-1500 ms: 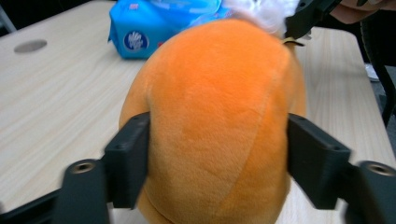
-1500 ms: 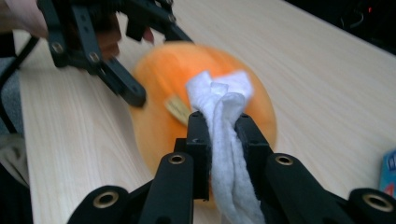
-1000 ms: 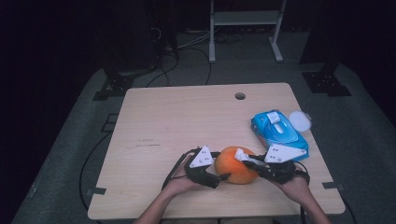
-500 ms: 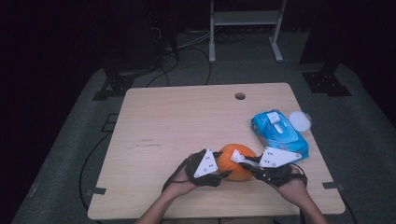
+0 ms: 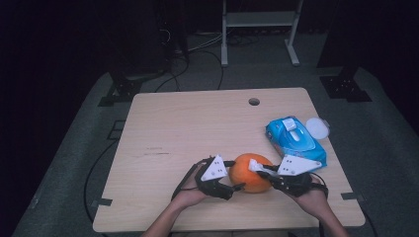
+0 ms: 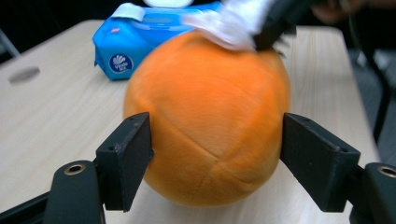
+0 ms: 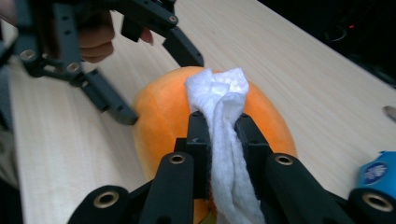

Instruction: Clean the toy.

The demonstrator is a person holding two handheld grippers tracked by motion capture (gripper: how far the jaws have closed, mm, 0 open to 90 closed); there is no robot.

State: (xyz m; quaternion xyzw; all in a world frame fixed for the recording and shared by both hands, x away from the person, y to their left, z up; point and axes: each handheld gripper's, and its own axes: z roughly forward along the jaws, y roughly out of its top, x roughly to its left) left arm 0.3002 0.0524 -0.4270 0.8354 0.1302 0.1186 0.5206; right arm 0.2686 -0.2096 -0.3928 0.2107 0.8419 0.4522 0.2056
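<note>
1. The pale wooden worktop [image 5: 197,128] has a round hole [image 5: 254,101] near its far edge.
2. An orange plush ball [image 5: 249,173] sits near the front.
3. A blue wipes pack [image 5: 295,140] lies right, beside what may be a white lid [image 5: 316,128].

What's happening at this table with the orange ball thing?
A person works with a gripper in each hand. The left gripper has its jaws spread around a soft orange ball on the table. The right gripper pinches a white wipe and presses it on top of the ball, apparently to wipe it. A blue wipes pack lies nearby.
</note>
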